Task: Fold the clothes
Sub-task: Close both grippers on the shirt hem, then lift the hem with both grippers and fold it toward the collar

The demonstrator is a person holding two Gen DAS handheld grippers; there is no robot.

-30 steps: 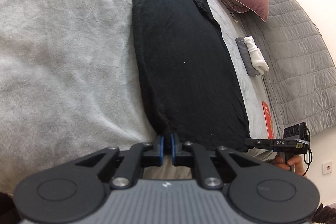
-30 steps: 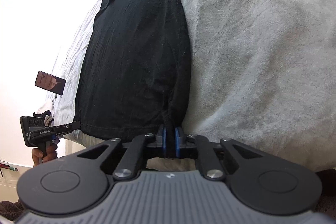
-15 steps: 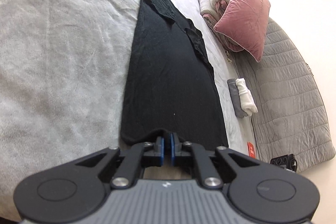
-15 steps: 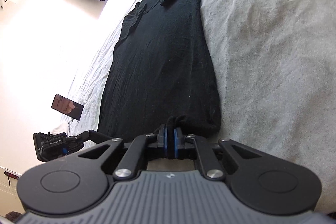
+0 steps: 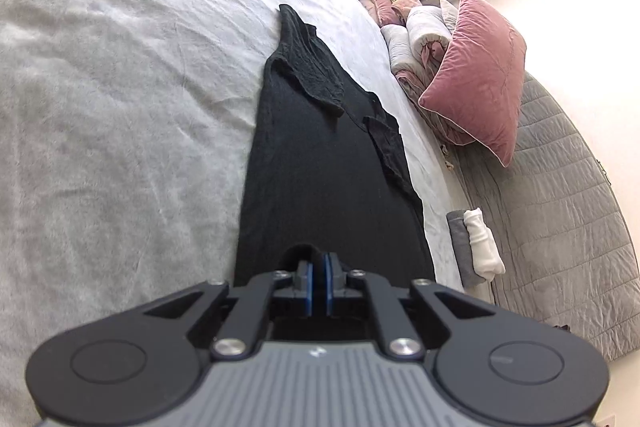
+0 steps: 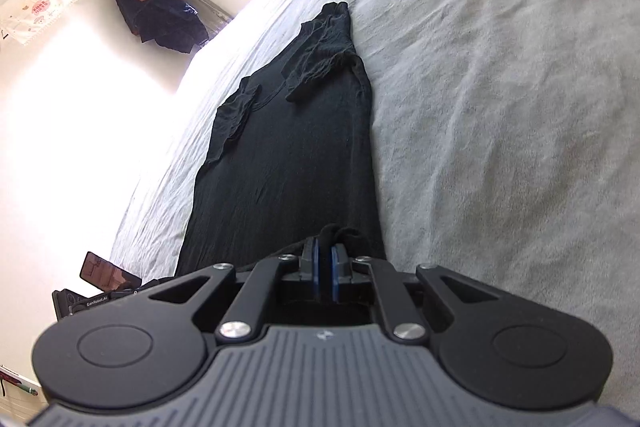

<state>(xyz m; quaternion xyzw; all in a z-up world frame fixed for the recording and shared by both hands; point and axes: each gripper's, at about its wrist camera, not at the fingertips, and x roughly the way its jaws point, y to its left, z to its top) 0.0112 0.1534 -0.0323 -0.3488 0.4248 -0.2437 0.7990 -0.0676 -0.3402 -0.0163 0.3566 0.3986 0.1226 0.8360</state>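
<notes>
T-shirt (image 5: 320, 163) lying lengthwise on the bed (image 5: 120, 107), pillow (image 5: 476, 79) to its right, rolled socks (image 5: 482, 243) beside the pillow

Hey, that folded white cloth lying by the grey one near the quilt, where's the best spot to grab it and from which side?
Probably take the white cloth at its broad, bulkier near end, coming from above, jaws spanning its narrow width. It lies flat and long, pressed against the grey cloth on one side, so a side approach likely catches both.

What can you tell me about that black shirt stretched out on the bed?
The black shirt is a thin, slightly wrinkled knit, lying lengthwise on the grey bedspread. Both short sleeves are folded inward over the body. Its near hem is pinched at two corners by the left gripper and right gripper, bunching there.
</notes>
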